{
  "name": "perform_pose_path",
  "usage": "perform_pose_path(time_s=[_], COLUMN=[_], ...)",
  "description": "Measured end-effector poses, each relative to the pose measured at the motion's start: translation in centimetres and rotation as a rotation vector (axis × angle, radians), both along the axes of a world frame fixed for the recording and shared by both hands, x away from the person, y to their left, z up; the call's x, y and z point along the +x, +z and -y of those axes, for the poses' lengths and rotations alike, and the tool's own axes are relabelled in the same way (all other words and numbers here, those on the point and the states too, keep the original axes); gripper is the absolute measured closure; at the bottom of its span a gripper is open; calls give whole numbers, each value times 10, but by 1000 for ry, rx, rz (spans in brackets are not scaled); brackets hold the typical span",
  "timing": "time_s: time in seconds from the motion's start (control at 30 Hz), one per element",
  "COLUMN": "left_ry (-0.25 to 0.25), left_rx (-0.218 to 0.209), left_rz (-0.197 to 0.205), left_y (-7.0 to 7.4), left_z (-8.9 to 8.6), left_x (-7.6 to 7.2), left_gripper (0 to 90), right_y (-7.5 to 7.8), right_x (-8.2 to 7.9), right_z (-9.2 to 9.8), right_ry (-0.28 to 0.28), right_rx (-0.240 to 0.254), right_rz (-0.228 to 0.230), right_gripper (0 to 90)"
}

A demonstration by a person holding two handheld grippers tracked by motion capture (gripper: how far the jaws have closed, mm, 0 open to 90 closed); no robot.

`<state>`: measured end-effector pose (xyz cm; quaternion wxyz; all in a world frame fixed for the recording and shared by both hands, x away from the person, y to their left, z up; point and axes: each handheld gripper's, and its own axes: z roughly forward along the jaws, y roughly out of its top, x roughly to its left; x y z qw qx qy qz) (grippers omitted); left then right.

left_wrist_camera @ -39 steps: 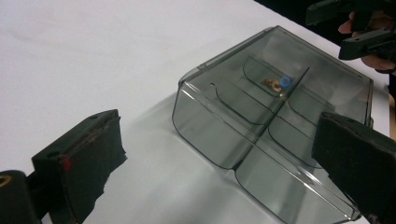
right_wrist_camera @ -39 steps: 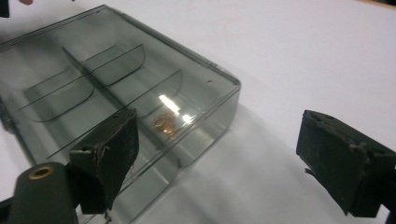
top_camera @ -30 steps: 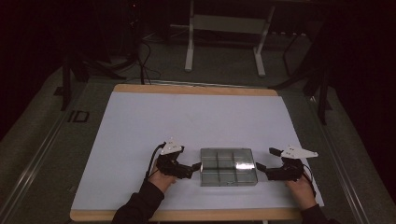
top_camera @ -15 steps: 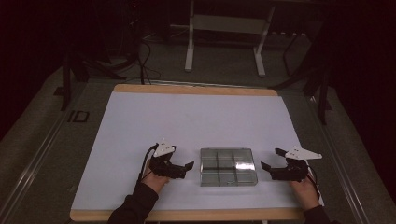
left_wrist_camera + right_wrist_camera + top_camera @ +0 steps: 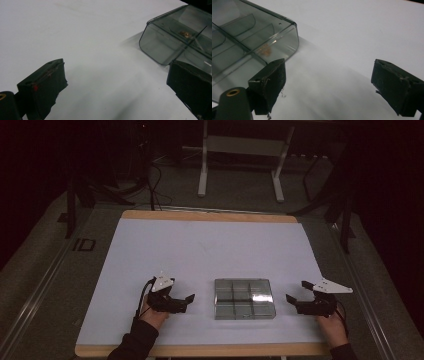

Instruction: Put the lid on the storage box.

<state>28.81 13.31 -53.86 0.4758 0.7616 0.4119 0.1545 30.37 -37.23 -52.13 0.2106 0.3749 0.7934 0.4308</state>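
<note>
White sheeting covers the wood-edged table (image 5: 210, 245), which is set in a dark room with a metal stand (image 5: 240, 150) seen beyond its far edge. One clear compartment box (image 5: 244, 298) is laid flat on the sheet near the person's edge, a little right of centre. Its long axis is run left to right across the table, with the open face turned upward. Six compartments are counted in it, arranged as two rows of three. A small golden item is seen inside through the smoky wall in both gripper views, though what it is cannot be told.

Two grippers are held low over the sheet, one at each short end of the box. The left gripper (image 5: 181, 301) is kept just beside the box's left end, apart from it, jaws spread wide and empty. The right gripper (image 5: 295, 295) is kept just beside the right end, likewise apart, jaws also spread wide with nothing between them. Both are pointed inward at the box.
</note>
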Motion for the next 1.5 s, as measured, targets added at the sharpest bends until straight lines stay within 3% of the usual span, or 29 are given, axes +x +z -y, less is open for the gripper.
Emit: perform_pose_path(time_s=[0.7, 1.17, 1.37, 1.5], left_ry=[118, 228, 275, 294], left_rx=[-11, -17, -16, -47], left_rz=[-4, -1, 13, 13], left_y=[-4, -5, -6, -7], left_z=[-41, -74, -86, -90], left_x=[-15, -24, -28, -29], left_gripper=[28, 28, 28, 28], right_y=[-8, -13, -14, -15], right_x=[-7, -14, -17, -17], right_z=[20, 45, 50, 50], right_ry=[-65, -179, -239, -256], right_rx=[-41, -51, -75, -76], right_rz=[-10, -14, 10, 16], right_gripper=[124, 125, 124, 124])
